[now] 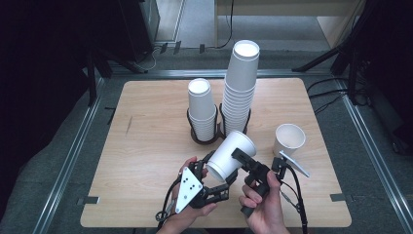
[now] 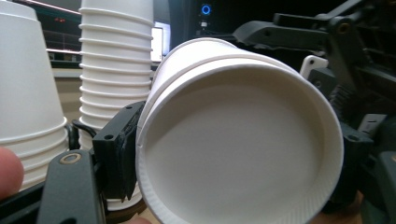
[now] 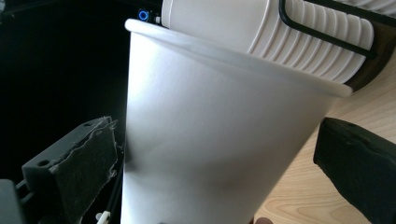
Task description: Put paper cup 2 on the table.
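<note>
Near the front edge of the table [image 1: 146, 161], your left gripper [image 1: 210, 171] sits lowest and furthest left, its grey plate facing up. Its jaws are nearly pressed together, pinching the rim of the paper cup [image 1: 230, 155]; in the left gripper view one black pad bites the cup's edge [image 2: 140, 154] from outside while the open mouth of the cup faces the camera.

The cup lies tilted in the air between your two hands, above the wood, mouth toward you and base pointing toward the stacks.

Behind it, a short stack of cups [image 1: 202, 109] stands in a black wire holder [image 1: 204, 136], and just to its right a taller stack [image 1: 239, 87] stands in the same holder.

Your right gripper [image 1: 246, 163] reaches along the cup's side. In the right gripper view its jaws are spread, one on each side of the cup wall [image 3: 210, 140]; I cannot tell whether the pads touch it.

Furthest right, a single cup [image 1: 289, 139] stands upright on the table, apart from the rest.
</note>
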Action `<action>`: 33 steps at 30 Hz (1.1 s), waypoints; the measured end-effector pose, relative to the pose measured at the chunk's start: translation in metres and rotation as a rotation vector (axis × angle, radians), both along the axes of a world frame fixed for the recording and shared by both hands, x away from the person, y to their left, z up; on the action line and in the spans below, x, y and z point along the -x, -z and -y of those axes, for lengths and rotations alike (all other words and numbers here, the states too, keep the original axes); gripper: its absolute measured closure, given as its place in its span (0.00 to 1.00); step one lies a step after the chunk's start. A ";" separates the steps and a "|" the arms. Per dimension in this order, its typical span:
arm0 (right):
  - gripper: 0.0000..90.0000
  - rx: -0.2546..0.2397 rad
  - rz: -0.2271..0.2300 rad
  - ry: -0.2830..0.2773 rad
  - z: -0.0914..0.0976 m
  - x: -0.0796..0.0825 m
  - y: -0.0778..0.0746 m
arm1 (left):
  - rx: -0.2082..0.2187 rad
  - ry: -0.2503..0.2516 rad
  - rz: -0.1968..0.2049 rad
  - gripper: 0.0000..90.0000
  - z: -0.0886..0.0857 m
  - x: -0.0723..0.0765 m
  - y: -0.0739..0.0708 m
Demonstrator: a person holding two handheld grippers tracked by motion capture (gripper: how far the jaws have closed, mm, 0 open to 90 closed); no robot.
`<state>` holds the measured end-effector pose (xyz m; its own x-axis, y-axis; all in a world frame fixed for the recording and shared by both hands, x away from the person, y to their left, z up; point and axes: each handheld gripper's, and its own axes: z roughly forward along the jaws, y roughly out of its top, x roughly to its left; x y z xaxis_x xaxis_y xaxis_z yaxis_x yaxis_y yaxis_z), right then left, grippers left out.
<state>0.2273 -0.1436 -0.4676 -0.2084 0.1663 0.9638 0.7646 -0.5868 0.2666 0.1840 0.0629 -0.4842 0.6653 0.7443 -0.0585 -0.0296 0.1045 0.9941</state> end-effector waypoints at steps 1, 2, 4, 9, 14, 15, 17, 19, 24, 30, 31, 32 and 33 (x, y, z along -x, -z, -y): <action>0.00 0.001 -0.003 0.003 0.000 0.000 0.000 | -0.002 0.001 0.002 0.25 0.001 0.001 0.000; 0.00 0.003 -0.004 0.002 0.000 0.000 0.000 | -0.004 0.003 0.003 0.25 0.002 0.001 0.001; 0.00 0.000 -0.005 -0.001 0.001 -0.001 0.001 | -0.012 0.006 0.002 0.25 0.004 0.002 0.002; 0.00 -0.016 -0.011 0.001 0.002 -0.002 0.002 | -0.013 0.014 0.002 0.25 0.006 0.002 0.003; 0.00 -0.029 -0.022 -0.001 0.003 -0.004 0.003 | -0.016 0.019 -0.002 0.25 0.007 0.003 0.004; 0.00 -0.032 -0.023 -0.004 0.003 -0.004 0.003 | -0.017 0.022 -0.001 0.25 0.007 0.003 0.004; 0.01 -0.033 -0.020 -0.004 0.003 -0.005 0.004 | -0.021 0.024 0.003 0.25 0.007 0.003 0.004; 0.04 -0.034 -0.020 -0.005 0.003 -0.005 0.004 | -0.015 0.028 0.005 0.25 0.008 0.003 0.004; 0.09 -0.043 -0.021 -0.009 0.002 -0.005 0.005 | -0.015 0.028 0.006 0.25 0.007 0.003 0.004; 0.13 -0.024 -0.010 0.000 0.001 -0.004 0.006 | -0.011 0.047 -0.028 0.24 0.004 0.000 0.006; 0.13 -0.020 -0.009 0.000 0.001 -0.004 0.006 | -0.010 0.050 -0.038 0.24 0.003 0.000 0.006; 0.14 -0.012 -0.005 0.002 0.000 -0.005 0.007 | -0.009 0.054 -0.044 0.23 0.003 0.000 0.005; 0.14 -0.008 0.000 0.003 0.000 -0.004 0.007 | -0.004 0.054 -0.051 0.23 0.003 -0.001 0.005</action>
